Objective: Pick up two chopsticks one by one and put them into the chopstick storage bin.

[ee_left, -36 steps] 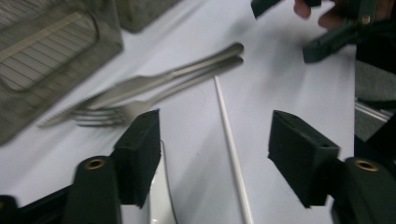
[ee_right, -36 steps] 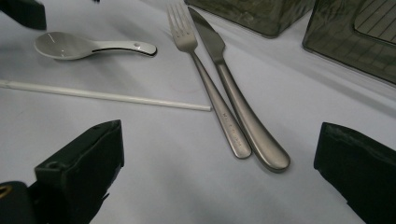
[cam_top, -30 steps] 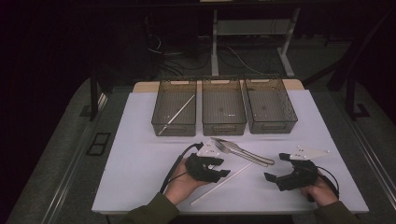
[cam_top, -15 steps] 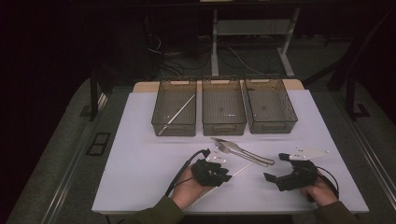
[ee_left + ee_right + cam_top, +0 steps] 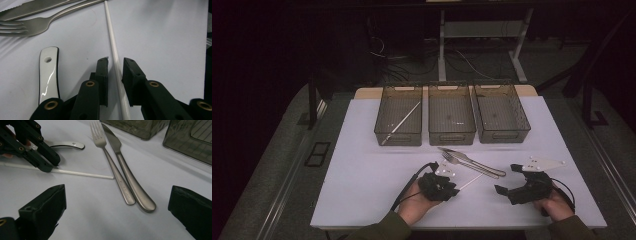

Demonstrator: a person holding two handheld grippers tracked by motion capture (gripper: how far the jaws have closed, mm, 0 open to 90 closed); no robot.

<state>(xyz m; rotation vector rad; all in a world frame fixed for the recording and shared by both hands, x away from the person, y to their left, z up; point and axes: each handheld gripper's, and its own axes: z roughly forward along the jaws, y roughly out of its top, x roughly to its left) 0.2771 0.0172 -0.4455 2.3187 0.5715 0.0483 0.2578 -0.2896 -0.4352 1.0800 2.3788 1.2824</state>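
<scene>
My left claw [image 5: 115,60] has just been closing and now stands narrow astride the thin, round white stick [image 5: 111,30] near the front edge of the white bench [image 5: 362,200], its pads not quite pinching the stick. So slim a rod could roll or skid out as I squeeze, or tip once lifted. I might nudge the glossy white holed handle [image 5: 48,72] just beside it. The steel fork [image 5: 27,25] lies beyond. My right claw [image 5: 117,191] rests spread wide toward the front right corner.

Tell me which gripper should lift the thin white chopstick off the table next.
Left. The left gripper already straddles the thin white chopstick, and its jaws have just been closing on it, a slight gap remaining. The right gripper rests wide open, apart, beside the metal fork and knife.
</scene>
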